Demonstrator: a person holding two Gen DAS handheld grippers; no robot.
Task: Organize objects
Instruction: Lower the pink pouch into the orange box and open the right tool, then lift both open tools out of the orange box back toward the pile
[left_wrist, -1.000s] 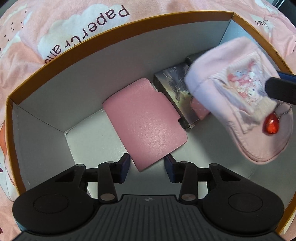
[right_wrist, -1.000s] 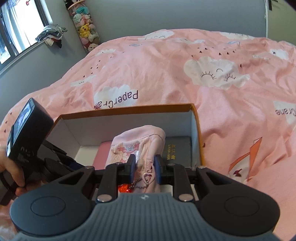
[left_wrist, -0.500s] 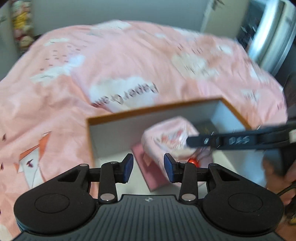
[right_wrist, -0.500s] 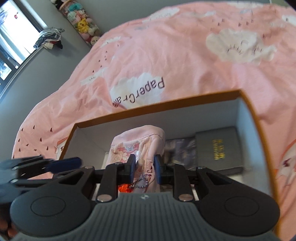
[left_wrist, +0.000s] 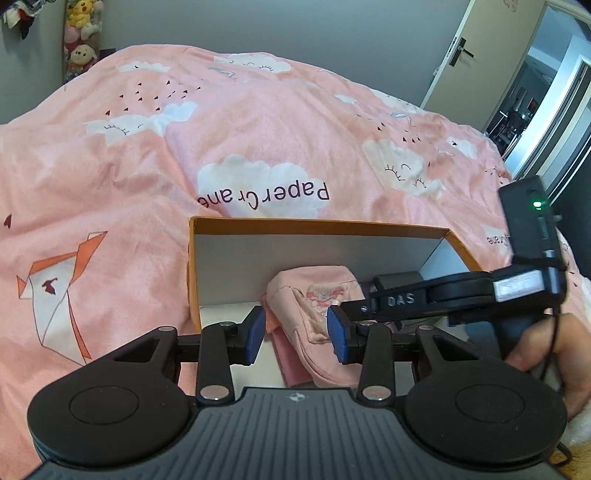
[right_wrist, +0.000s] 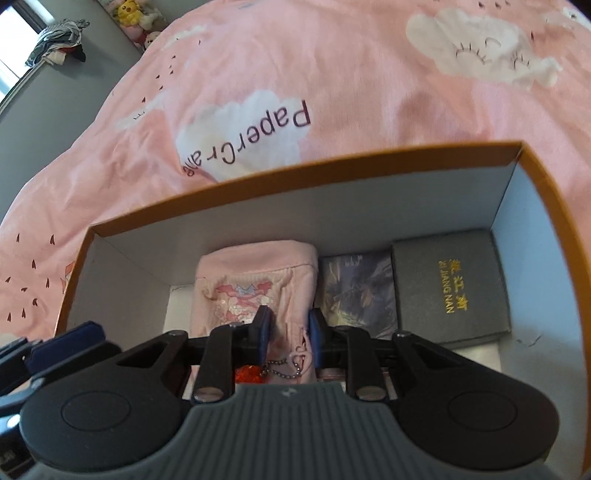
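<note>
An orange box (right_wrist: 406, 155) with a white inside sits on the pink bed. My right gripper (right_wrist: 290, 334) is shut on a pink cartoon-print pouch (right_wrist: 258, 284) with a red charm (right_wrist: 247, 373) on a chain, low inside the box. A pink wallet (left_wrist: 290, 356) lies under the pouch. In the left wrist view the pouch (left_wrist: 317, 295) shows in the box (left_wrist: 317, 225) with the right gripper (left_wrist: 364, 308) on it. My left gripper (left_wrist: 297, 334) is open and empty, at the box's near side.
A dark box with gold lettering (right_wrist: 450, 288) and a picture-printed box (right_wrist: 354, 291) lie in the right part of the orange box. The pink duvet (left_wrist: 147, 147) surrounds it. Plush toys (left_wrist: 79, 33) stand by the wall, and a door (left_wrist: 476, 55) is at the far right.
My left gripper has pulled back and up out of the box. My right gripper has lowered the pouch further into the box, onto the pink wallet.
</note>
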